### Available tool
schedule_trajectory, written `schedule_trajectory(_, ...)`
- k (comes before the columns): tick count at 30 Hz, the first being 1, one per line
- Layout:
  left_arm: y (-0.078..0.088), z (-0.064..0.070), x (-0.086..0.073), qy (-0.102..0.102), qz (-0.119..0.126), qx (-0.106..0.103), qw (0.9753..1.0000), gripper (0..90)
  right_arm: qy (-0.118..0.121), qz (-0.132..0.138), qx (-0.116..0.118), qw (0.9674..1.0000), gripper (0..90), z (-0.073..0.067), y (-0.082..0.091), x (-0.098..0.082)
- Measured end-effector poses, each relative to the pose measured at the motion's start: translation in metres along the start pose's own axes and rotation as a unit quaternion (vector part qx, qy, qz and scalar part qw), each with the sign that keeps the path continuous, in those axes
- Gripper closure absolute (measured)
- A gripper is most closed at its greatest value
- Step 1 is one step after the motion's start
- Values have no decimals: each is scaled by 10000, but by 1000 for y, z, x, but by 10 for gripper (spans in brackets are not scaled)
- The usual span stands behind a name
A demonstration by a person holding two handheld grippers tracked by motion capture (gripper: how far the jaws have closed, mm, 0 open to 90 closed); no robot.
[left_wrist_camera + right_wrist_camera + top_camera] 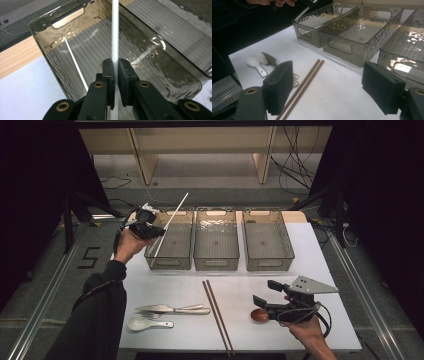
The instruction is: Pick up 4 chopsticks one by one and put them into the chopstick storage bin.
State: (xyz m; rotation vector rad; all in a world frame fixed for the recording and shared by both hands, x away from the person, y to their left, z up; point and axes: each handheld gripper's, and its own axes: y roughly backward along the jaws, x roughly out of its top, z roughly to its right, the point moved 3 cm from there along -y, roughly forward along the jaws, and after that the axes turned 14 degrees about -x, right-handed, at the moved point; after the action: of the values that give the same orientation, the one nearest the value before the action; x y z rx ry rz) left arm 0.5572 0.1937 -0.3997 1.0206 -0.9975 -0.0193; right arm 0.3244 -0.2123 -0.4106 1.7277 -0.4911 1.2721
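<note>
A long white stick (175, 214) slants over the left clear bin (167, 262), with my left gripper (159, 233) shut on it near its lower part. In the left gripper view the pads clamp the white stick (115, 30) above the bin's ribbed floor (155, 75). A second white stick (75, 62) lies inside that bin along its wall. My right gripper (262, 291) hovers open low over the table's front right, and a small reddish-brown object (259, 315) sits beside it. In the right gripper view my right gripper (331, 87) has wide jaws with nothing between them.
Three clear bins stand in a row; the middle bin (216, 264) and right bin (269, 264) hold nothing I can see. Brown chopsticks (217, 317) lie at the front centre. A knife and fork (170, 309) and a white spoon (142, 323) lie at front left.
</note>
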Motion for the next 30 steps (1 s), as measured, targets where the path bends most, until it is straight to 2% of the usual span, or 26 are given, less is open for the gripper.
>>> schedule_trajectory(7,-7,-2,-6,194,86,-31,9998,838,2,10,-4,10000,263,0,0,0)
schedule_trajectory(30,-23,-7,-20,287,-111,35,9995,837,8,11,3,10000,263,0,0,0)
